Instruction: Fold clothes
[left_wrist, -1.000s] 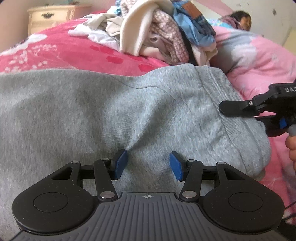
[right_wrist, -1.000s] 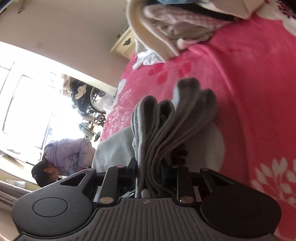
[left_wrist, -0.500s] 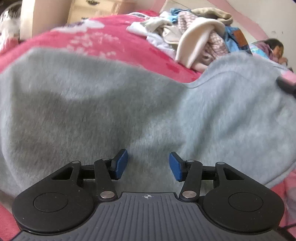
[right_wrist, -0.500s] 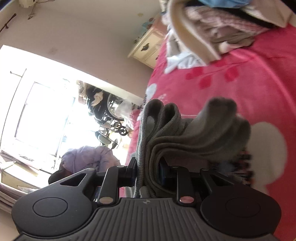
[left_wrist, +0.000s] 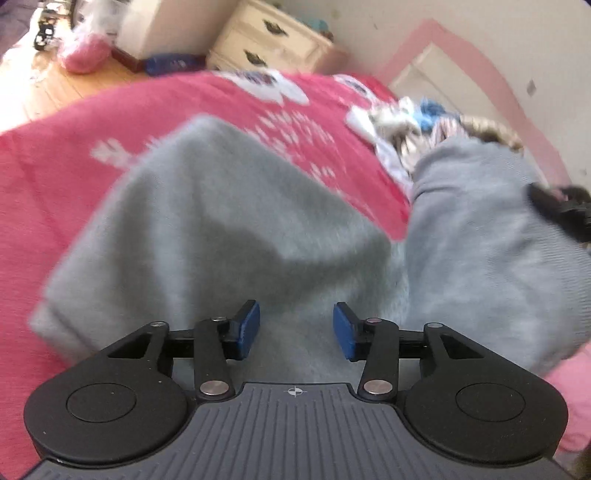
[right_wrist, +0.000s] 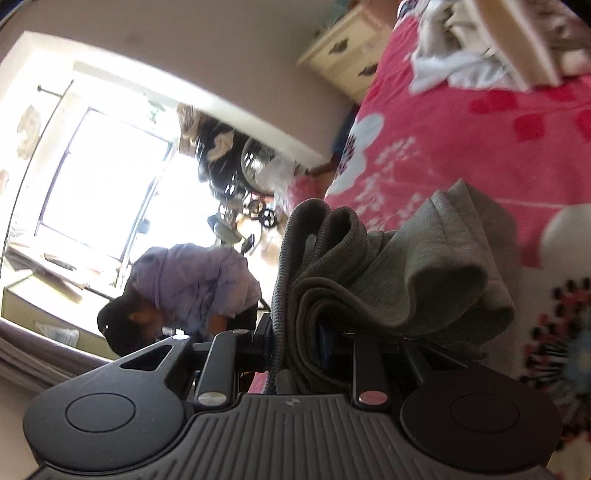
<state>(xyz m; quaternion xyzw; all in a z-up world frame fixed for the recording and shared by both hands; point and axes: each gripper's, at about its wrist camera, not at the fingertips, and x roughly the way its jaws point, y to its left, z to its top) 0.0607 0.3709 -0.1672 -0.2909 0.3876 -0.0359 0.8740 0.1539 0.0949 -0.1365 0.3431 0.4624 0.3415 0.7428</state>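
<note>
Right tool (right_wrist: 295, 343) clamped on bunched grey garment (left_wrist: 229, 229) edge, left tool (left_wrist: 295, 328) closing, pads apart.

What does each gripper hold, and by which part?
Right gripper: grey garment, by its bunched ribbed edge. Left gripper: nothing, pads apart over the cloth.

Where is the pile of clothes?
In the left wrist view the pile of clothes lies upper right on the pink bedspread, just behind the raised grey garment.
</note>
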